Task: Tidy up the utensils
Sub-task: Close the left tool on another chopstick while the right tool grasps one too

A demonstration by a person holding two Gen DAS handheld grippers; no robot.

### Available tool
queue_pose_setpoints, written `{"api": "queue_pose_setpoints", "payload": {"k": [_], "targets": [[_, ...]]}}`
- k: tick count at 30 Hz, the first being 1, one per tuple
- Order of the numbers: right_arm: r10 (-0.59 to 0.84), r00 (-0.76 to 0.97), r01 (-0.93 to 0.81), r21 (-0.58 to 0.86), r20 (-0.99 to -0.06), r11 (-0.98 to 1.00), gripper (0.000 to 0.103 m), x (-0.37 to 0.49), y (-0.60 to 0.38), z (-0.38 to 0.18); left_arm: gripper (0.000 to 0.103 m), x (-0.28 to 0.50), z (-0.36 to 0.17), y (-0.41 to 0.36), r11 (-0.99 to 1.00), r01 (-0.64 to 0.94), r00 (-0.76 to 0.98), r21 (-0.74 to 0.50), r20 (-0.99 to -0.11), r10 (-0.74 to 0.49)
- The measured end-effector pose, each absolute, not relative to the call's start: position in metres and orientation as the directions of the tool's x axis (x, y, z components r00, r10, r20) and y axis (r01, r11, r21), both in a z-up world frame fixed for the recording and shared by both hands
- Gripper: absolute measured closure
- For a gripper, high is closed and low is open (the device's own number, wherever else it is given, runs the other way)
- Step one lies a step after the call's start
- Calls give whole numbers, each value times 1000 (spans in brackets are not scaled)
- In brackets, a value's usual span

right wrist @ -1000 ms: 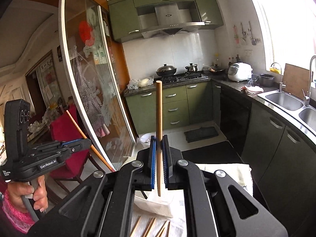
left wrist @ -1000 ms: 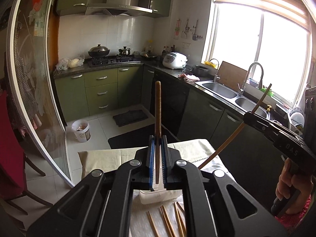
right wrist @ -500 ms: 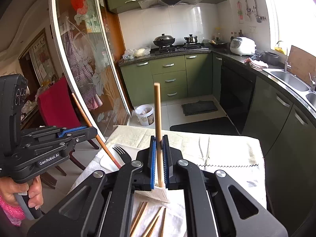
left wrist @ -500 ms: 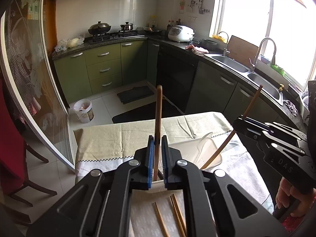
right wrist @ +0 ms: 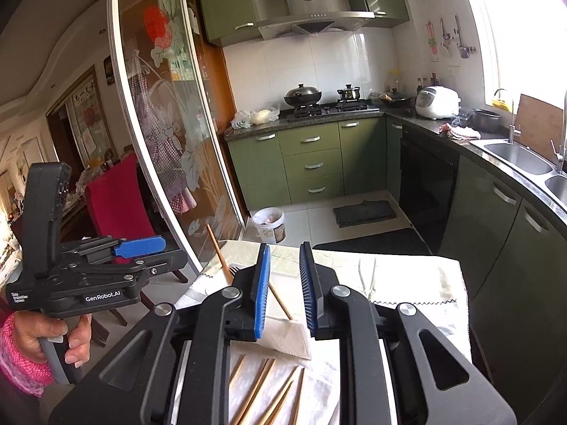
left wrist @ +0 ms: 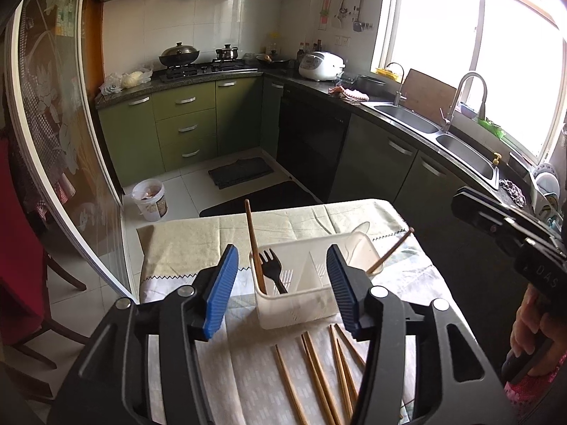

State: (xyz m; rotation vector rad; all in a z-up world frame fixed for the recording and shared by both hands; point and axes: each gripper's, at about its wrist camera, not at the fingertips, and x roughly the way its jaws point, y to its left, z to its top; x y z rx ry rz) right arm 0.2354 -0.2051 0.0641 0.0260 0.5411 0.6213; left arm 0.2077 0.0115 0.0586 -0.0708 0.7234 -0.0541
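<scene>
A white plastic utensil holder (left wrist: 301, 301) stands on the cloth-covered table (left wrist: 177, 244). Inside it are a black fork (left wrist: 271, 267), an upright brown chopstick (left wrist: 253, 241) and a second chopstick (left wrist: 389, 253) that leans out to the right. My left gripper (left wrist: 280, 290) hangs just in front of the holder, its jaws opening wide and pressing on nothing. My right gripper (right wrist: 285, 290) is over the holder (right wrist: 283, 333). Its jaws are opening, and the leaning chopstick (right wrist: 280, 299) lies loose between the pads. Several more chopsticks (left wrist: 319, 372) lie on the cloth in front.
A hand (right wrist: 53, 333) holds the left gripper (right wrist: 159, 251) at the left. The right gripper (left wrist: 464, 202) shows at the right edge. Past the table are a white bucket (left wrist: 150, 200), dark floor mats, green cabinets and a glass sliding door (left wrist: 53, 124). A red chair (right wrist: 113, 205) stands at the left.
Both grippers came down toward the holder and their jaws parted. The two chopsticks they were holding upright now rest in the holder, free of the pads.
</scene>
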Motion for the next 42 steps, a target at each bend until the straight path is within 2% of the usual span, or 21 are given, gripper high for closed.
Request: {"api": "queue_pose_setpoints", "payload": {"k": [3,6,11,14,16,18,22,25,26,31,32,38,42], "targets": [[557,688,-545,176,-466,820,77,214,-227,62,43,196,39,14,997,11,703,-79,-708,-64],[540,671,-538,168,-508,826,62,199,-244,45,41,188,3,11,998,4,628,-68,-776,-56],[463,603,-508,135,-650,851,61,196,-257,-9,41,186,-79,2,998,-7,431,-64,-901,-55],[422,529,-500,131,-736,856,63,200,-258,-50,48,191,-114,-3,997,-18,325,-81,-943,-70],[408,484,-497,141,-774,856,72,203,-260,-73,48,194,-124,-7,996,-29,302,-80,-951,-67],[397,456,-494,144,-797,857,72,204,-262,-89,54,196,-130,-10,997,-31,289,-66,-956,-55],[390,425,-493,152,-817,856,72,206,-265,-105,58,201,-137,-15,998,-39,259,-44,-965,-33],[388,420,-495,152,-820,856,72,208,-262,-107,72,206,-145,-18,998,-45,230,-45,-973,-33],[389,418,-496,152,-821,855,72,209,-260,-106,80,207,-149,-19,998,-44,220,-45,-975,-34],[379,396,-511,142,-836,847,72,216,-244,-109,89,210,-154,-27,999,-33,210,-38,-977,-30],[376,388,-518,138,-841,844,72,216,-239,-111,94,211,-154,-28,999,-29,209,-33,-977,-27],[363,306,-571,135,-880,810,72,223,-204,-132,96,209,-155,-25,1000,-13,210,-22,-978,-19],[337,261,-588,128,-905,799,77,230,-182,-148,96,206,-155,-6,999,-38,217,-11,-976,-2]]}}
